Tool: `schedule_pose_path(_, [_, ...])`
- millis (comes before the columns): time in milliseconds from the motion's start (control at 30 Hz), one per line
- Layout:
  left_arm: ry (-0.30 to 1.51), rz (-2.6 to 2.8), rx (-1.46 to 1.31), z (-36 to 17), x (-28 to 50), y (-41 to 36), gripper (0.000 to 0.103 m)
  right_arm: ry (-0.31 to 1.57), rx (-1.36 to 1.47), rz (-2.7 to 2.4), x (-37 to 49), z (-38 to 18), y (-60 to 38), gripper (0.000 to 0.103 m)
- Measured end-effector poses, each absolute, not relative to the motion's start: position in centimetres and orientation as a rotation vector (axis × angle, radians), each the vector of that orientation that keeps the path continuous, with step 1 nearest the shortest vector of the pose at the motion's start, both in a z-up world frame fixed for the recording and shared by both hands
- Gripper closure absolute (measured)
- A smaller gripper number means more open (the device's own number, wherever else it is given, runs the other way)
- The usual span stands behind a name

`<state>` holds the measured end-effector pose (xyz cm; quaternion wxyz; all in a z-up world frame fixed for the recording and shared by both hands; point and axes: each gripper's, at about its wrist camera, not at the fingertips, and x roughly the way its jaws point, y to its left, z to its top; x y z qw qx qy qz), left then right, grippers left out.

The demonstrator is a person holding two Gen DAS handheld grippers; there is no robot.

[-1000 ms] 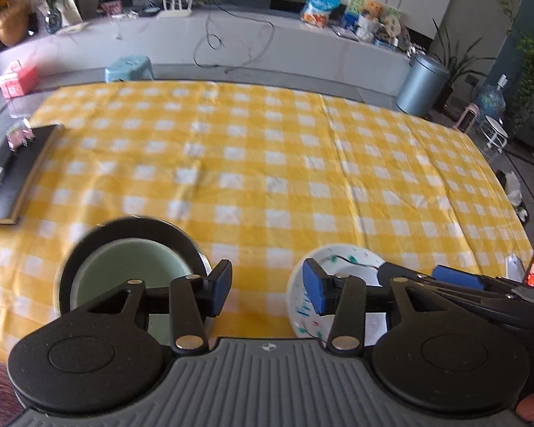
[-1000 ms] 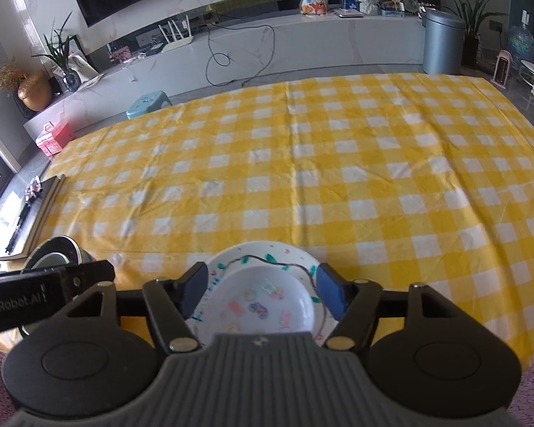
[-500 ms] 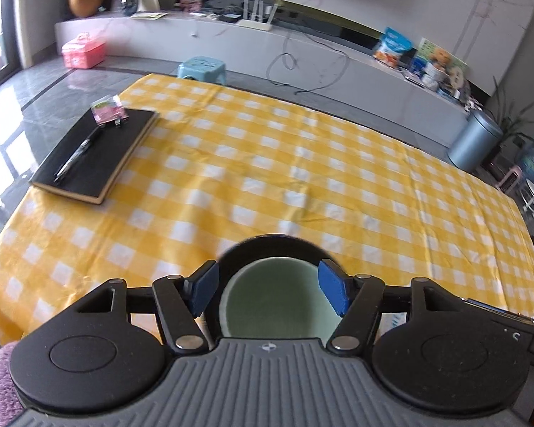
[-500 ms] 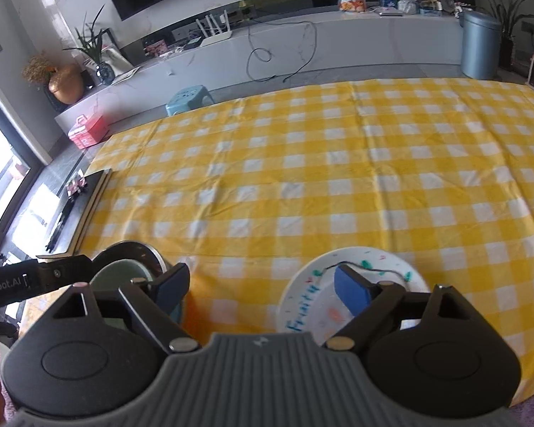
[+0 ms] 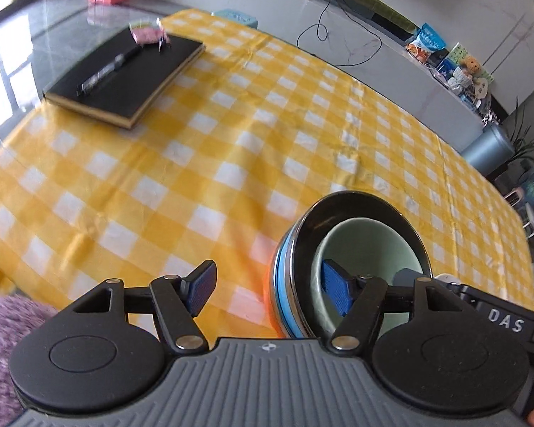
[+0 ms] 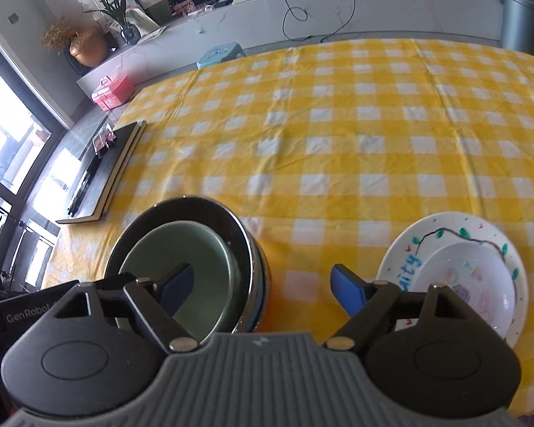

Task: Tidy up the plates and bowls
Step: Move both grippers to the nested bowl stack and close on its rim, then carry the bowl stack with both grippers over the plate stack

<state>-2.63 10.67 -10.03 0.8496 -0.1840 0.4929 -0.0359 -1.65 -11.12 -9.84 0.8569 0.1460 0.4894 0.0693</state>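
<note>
Near the table's front edge a green bowl (image 6: 181, 270) is sitting mouth-up inside a dark bowl (image 6: 245, 249); both are round, showing no long axis. Further along that edge, a small white bowl (image 6: 477, 284) is resting upright on a painted plate (image 6: 420, 245). Both the left gripper (image 5: 267, 286) and right gripper (image 6: 261, 284) are hovering with jaws wide, gripping nothing; the left's have just been opening, the right's closing slightly. At the table's left edge a black notebook (image 5: 124, 78) is lying.
</note>
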Motion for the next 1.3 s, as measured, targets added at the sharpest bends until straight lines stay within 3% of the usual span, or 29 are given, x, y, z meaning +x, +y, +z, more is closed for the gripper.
schedule_pose_path(300, [1.079,-0.128,-0.511,-12.3,-1.5,11.2,0.033,1.106,0.402,0.144,-0.1,-12.6,-11.3,0.035])
schedule_pose_path(633, [1.114,-0.17,-0.515,-13.0,-0.6,10.7,0.055,1.134,0.43,0.195,0.7,-13.6,-11.3,0.054])
schedule_pose_path(700, [1.122,-0.17,-0.5,-13.0,-0.5,10.4,0.056,1.136,0.442,0.212,0.8,-13.6,-11.3,0.059])
schedule_pose_path(1300, [1.119,-0.119,-0.459,-12.3,-0.7,9.8,0.059,1.131,0.476,0.185,0.5,-13.3,-11.4,0.065])
